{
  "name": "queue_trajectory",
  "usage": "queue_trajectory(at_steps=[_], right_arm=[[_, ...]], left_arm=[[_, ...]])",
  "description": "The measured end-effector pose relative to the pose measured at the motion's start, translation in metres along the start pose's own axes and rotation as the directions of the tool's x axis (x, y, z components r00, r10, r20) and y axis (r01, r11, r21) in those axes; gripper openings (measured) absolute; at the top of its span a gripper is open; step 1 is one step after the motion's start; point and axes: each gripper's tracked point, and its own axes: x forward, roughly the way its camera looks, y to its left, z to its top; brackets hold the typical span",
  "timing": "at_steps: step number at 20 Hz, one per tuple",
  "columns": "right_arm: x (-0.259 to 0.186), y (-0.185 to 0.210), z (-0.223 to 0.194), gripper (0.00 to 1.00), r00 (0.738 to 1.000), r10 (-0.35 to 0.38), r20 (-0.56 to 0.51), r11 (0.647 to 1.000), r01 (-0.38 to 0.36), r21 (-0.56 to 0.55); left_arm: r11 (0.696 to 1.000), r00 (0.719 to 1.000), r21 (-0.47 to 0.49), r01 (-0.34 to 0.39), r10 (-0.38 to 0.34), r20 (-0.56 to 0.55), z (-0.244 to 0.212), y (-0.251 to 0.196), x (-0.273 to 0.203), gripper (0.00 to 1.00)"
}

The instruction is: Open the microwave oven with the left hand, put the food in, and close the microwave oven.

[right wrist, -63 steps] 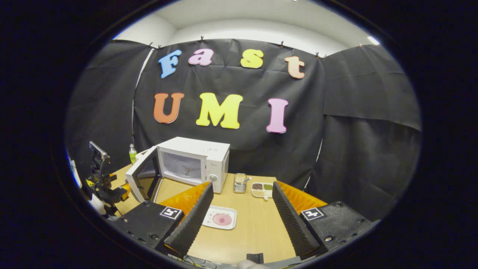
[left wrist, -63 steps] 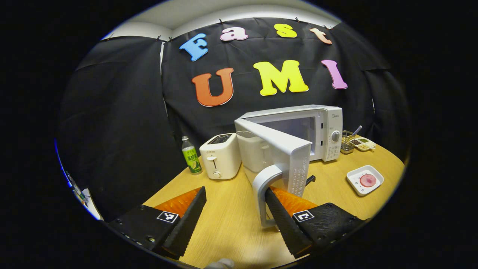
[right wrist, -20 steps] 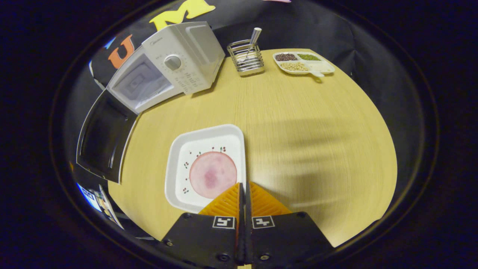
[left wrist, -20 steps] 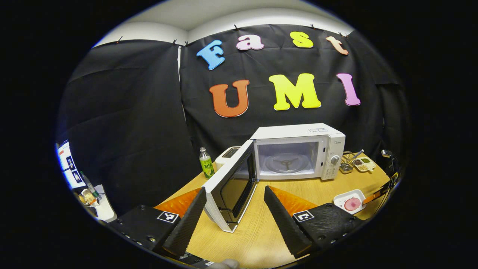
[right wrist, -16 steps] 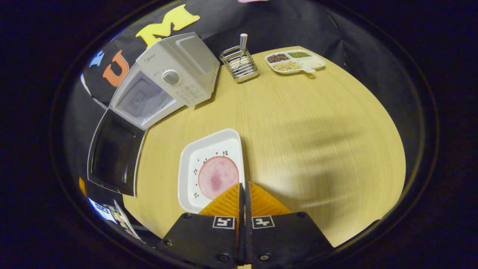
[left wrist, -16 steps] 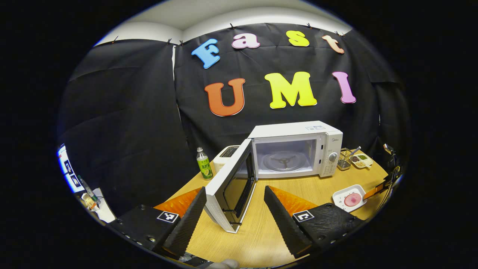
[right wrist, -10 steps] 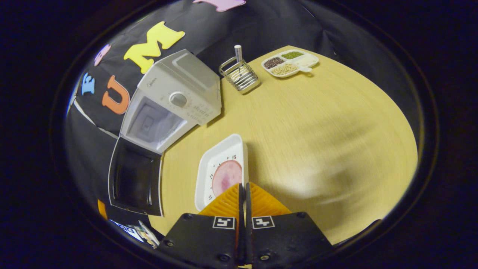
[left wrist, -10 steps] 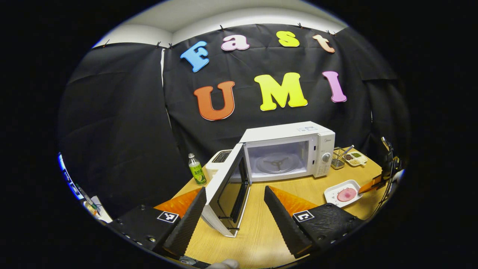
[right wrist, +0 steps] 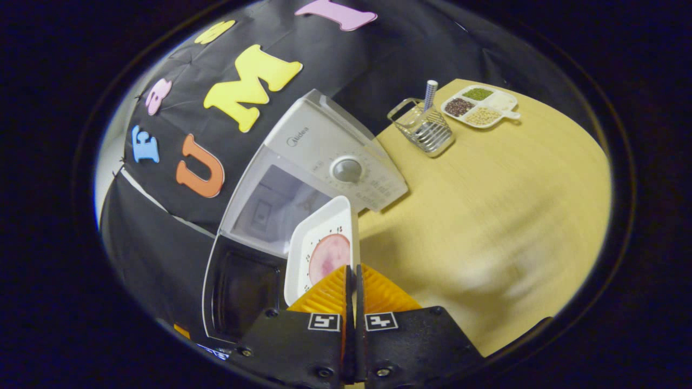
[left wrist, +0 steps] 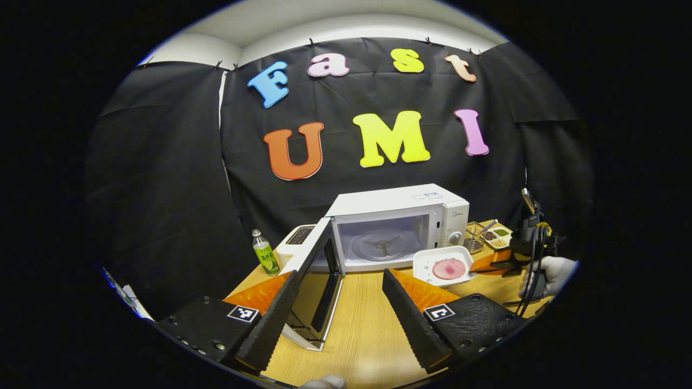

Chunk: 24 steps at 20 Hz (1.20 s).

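Observation:
The white microwave [left wrist: 400, 224] stands at the back of the wooden table with its door [left wrist: 316, 275] swung wide open to the left; its glass turntable [left wrist: 381, 246] shows inside. My right gripper [right wrist: 352, 270] is shut on the rim of a white square plate [right wrist: 319, 246] carrying a pink round slice of food [right wrist: 328, 258]. The plate hangs in the air in front of the microwave's opening [right wrist: 281, 208]. In the left gripper view the same plate [left wrist: 444, 266] floats at the cavity's right side, held by the right gripper [left wrist: 478, 265] and a gloved hand [left wrist: 551, 270]. My left gripper [left wrist: 339, 281] is open, holding nothing, near the door.
A green bottle [left wrist: 265, 254] and a white toaster [left wrist: 296, 237] stand left of the microwave. A wire rack with a utensil [right wrist: 424, 127] and a divided dish of beans [right wrist: 480, 108] sit at the table's far right. Bare tabletop [right wrist: 486, 216] lies to the right.
The right gripper has lifted the plate off the table and carried it toward the open microwave. The left gripper has drawn back from the door, staying open.

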Motion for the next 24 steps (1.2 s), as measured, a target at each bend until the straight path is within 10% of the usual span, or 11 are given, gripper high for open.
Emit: queue_trajectory(at_steps=[11,24], right_arm=[[0.133,0.072,-0.002,0.00,0.963,-0.101,0.251,0.952,0.020,0.307],[0.233,0.082,0.012,0.00,0.918,-0.207,0.340,0.922,0.066,0.382]], left_arm=[[0.999,0.999,0.003,0.034,-0.034,0.017,-0.004,-0.006,0.020,0.95],[0.999,1.000,0.048,0.025,-0.025,-0.003,-0.020,0.007,0.030,0.95]])
